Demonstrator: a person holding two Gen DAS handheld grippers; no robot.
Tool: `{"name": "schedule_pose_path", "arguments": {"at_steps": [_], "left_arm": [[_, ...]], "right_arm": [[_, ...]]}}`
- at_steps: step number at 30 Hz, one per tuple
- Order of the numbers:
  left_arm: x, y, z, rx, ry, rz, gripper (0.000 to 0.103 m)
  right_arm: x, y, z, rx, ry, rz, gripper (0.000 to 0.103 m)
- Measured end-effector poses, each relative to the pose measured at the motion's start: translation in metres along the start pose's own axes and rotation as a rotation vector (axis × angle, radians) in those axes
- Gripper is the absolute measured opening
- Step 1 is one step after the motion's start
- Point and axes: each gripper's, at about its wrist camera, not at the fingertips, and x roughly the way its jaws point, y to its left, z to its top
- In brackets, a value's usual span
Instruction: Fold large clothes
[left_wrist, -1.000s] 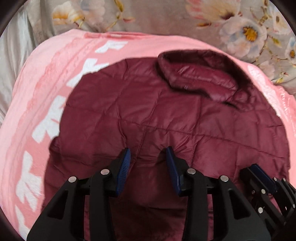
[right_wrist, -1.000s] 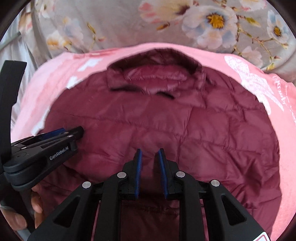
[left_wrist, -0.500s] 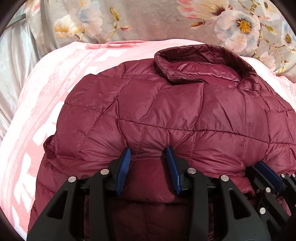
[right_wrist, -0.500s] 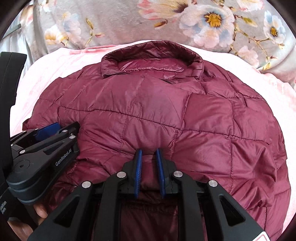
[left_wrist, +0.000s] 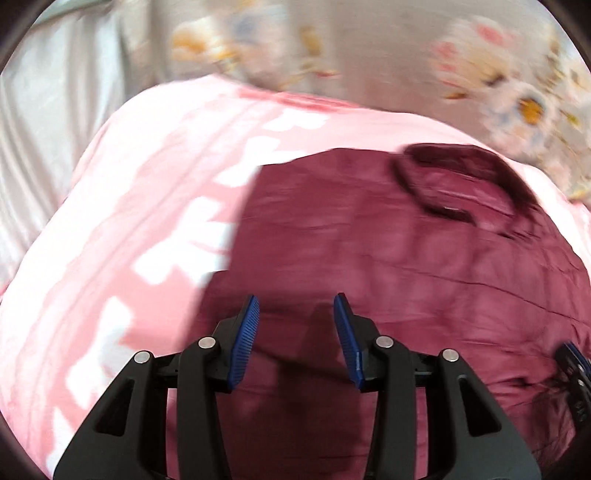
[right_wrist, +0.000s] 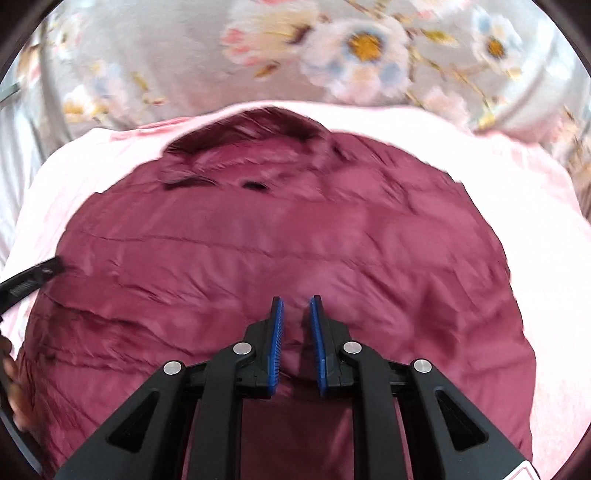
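On a pink blanket (left_wrist: 122, 236) w/ white shapes lies a dark red quilted jacket (left_wrist: 388, 258), spread flat, collar (left_wrist: 458, 188) at the far end. Both views are motion-blurred.

Left gripper (left_wrist: 296, 334): points down at the jacket's near left part, close to the jacket's left edge where red meets pink. Blue pads stand well apart, nothing pinched; red fabric shows in the gap, but whether the tips touch it can't be told. Jaws released.

Right gripper (right_wrist: 296, 332): over the jacket's near middle, pads drawn close, a narrow gap left. Its jaws have just been closing. A small ridge of red fabric sits in the gap; whether the pads actually press it can't be told through the blur.

Each gripper shows in the other's view: right one at the low right edge of the left view, left one at the left edge of the right view, w/ part of a hand (right_wrist: 11, 387) below it.

Around: grey floral fabric (right_wrist: 332, 55) beyond the blanket's far edge; pale grey sheet (left_wrist: 48, 122) to the left. Nothing lies on top of the jacket.
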Motion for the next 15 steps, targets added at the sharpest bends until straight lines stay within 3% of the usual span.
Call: {"name": "schedule_pose_path", "arguments": {"at_steps": [2, 4, 15], "left_arm": [[0.018, 0.022, -0.001, -0.044, 0.05, 0.038, 0.041], [0.034, 0.036, -0.005, -0.091, 0.095, 0.014, 0.043], [0.04, 0.017, -0.01, 0.01, 0.045, 0.115, 0.044]], "right_arm": [[0.006, -0.009, -0.006, 0.028, 0.022, 0.013, 0.014], [0.008, -0.01, -0.009, 0.036, 0.023, 0.016, 0.014], [0.013, -0.011, -0.013, 0.035, 0.026, 0.022, 0.014]]}}
